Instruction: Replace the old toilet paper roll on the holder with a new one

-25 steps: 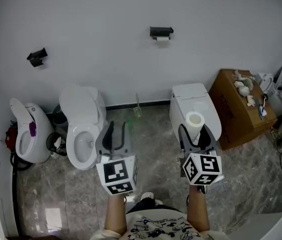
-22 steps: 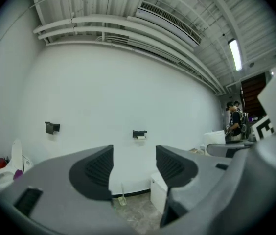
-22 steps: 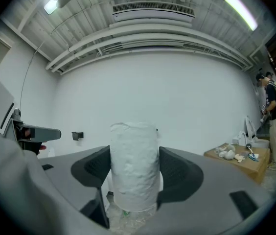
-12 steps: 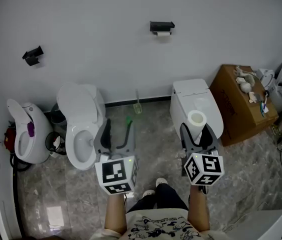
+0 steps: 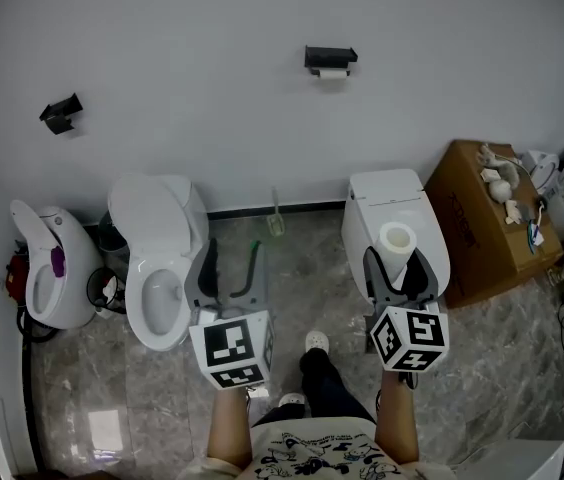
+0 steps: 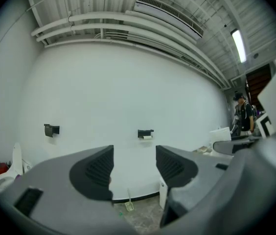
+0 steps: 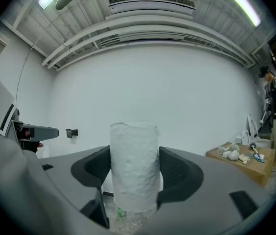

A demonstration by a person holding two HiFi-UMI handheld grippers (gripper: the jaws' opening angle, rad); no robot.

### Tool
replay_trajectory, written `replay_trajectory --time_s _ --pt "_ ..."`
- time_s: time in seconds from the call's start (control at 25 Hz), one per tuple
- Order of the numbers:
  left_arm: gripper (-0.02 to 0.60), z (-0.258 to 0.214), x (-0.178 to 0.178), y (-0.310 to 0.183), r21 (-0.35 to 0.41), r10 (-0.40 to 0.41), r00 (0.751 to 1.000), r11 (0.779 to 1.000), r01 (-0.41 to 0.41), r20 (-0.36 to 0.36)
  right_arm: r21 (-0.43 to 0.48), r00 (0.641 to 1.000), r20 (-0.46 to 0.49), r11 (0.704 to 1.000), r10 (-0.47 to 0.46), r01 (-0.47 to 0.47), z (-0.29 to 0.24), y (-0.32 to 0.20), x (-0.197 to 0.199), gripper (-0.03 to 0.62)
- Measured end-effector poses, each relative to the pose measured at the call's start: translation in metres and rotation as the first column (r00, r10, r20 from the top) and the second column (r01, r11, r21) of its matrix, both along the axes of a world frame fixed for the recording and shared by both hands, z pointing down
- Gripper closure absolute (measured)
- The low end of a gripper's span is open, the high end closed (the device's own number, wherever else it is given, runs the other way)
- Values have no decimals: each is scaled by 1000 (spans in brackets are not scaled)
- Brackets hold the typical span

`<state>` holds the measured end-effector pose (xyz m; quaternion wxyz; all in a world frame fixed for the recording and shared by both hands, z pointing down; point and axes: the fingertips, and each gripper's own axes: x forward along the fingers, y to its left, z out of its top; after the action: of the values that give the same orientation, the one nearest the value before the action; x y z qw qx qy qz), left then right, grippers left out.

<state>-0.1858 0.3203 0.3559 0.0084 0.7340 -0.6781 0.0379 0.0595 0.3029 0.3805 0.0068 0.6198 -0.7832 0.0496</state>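
Note:
A black paper holder [image 5: 330, 59] hangs on the white wall, with the small old roll [image 5: 333, 72] under it. It also shows far ahead in the left gripper view, as the holder [image 6: 145, 133] seen between the jaws. My right gripper [image 5: 398, 264] is shut on the new white toilet paper roll [image 5: 396, 239], which stands upright between its pads. The roll [image 7: 134, 165] fills the gap of the right gripper [image 7: 134, 169]. My left gripper [image 5: 231, 268] is open and empty, and both jaws of the left gripper [image 6: 134, 163] stand well apart. Both grippers point level at the wall.
An open toilet [image 5: 157, 268] stands at the left, with another [image 5: 47, 268] beyond it. A closed toilet [image 5: 394, 213] sits under the right gripper. A cardboard box [image 5: 482, 218] with small items is at the right. A second black holder [image 5: 60, 113] hangs at the left. A toilet brush [image 5: 276, 220] leans on the wall.
The left jaws have spread wider. The person has stepped toward the wall, carrying both grippers forward. The new roll stays gripped in the right gripper.

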Motion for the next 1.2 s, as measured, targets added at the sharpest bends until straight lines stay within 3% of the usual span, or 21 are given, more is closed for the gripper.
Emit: replay_trajectory --time_s 0.76,1.2 --pt "328 -29 45 -199 32 -91 996 995 91 10 44 997 20 996 -75 74 -32 -223 49 283" --pt "328 -20 58 -267 7 -100 995 995 100 25 28 995 33 995 -95 94 -23 -295 61 283"
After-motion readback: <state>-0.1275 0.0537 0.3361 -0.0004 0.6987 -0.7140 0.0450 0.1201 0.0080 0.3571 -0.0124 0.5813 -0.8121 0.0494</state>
